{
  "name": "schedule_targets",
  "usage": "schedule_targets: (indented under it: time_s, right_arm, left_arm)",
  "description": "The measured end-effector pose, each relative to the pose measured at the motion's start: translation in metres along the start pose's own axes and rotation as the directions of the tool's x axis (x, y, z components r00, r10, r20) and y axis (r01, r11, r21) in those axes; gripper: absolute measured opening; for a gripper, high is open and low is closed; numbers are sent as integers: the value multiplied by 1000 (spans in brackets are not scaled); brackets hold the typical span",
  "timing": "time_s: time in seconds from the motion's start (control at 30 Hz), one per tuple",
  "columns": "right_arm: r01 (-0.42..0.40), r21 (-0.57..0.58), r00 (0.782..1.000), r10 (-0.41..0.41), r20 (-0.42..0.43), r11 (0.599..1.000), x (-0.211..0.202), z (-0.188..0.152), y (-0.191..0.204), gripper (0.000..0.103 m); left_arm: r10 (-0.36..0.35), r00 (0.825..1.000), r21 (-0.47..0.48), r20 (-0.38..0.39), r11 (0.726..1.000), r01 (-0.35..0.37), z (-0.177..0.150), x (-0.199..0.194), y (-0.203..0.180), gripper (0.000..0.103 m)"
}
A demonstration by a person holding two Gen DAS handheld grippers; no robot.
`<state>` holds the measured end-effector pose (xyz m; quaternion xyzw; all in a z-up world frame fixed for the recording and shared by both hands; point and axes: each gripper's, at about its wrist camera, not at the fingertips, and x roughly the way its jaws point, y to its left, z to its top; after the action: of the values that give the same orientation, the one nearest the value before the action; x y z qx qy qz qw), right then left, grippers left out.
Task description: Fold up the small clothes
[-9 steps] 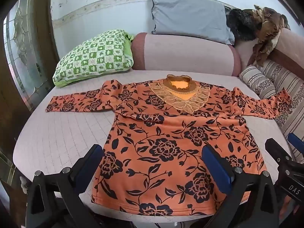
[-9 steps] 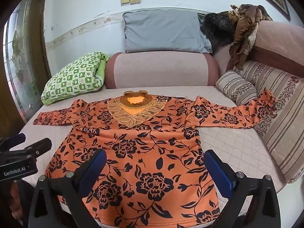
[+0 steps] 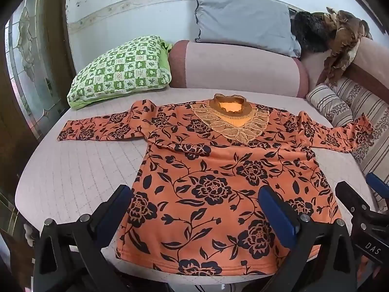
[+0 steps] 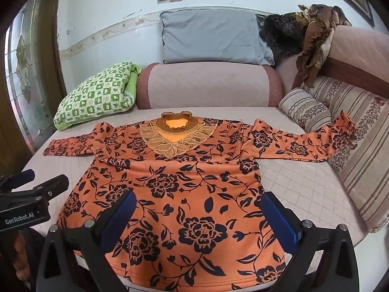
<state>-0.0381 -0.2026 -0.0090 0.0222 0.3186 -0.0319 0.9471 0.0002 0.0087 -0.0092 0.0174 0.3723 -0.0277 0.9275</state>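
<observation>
An orange long-sleeved top with black flowers (image 3: 218, 185) (image 4: 189, 189) lies flat, front up, on the pink quilted seat (image 3: 80, 170), collar away from me and both sleeves spread out. Its right sleeve (image 4: 306, 146) runs up onto the striped cushion. My left gripper (image 3: 194, 206) hovers open above the hem, nothing between its blue pads (image 3: 277, 214). Over the hem's right part my right gripper (image 4: 197, 211) is open too, with bare blue pads (image 4: 279, 216). The left gripper (image 4: 31, 189) also shows at that view's left edge.
A green checked pillow (image 3: 121, 70) lies at the back left and a grey pillow (image 3: 243, 22) leans on the pink bolster (image 3: 238, 70). Striped cushions (image 4: 359, 160) line the right side, with dark clothes (image 4: 313, 34) heaped above. A glazed door (image 3: 29, 68) stands left.
</observation>
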Motion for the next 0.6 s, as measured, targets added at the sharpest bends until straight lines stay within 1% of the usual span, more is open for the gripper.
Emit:
schedule_targets:
  time_s: [0.07,0.17,0.3,0.6]
  right_arm:
    - [1,1,1000,-1,-1,1000,-3,4,-2,103]
    - [10,-11,1000,-10,13,1000,-3,-1,4,103]
    - [12,-16,1000,-11,21,1000,-6,1,5,103]
    - [18,-32,1000,-17,26,999,-9,2,10,103]
  left_arm:
    - [-4,1000,-3,1,1000,4,0,0,0,103]
    - [-4,1000,-5,5,1000,4,-2,0,0,103]
    - [-5,1000,-6,2,1000,5,2,0,0,103]
    - [-17,1000,-20,11,1000,17,-3,-5,6,103]
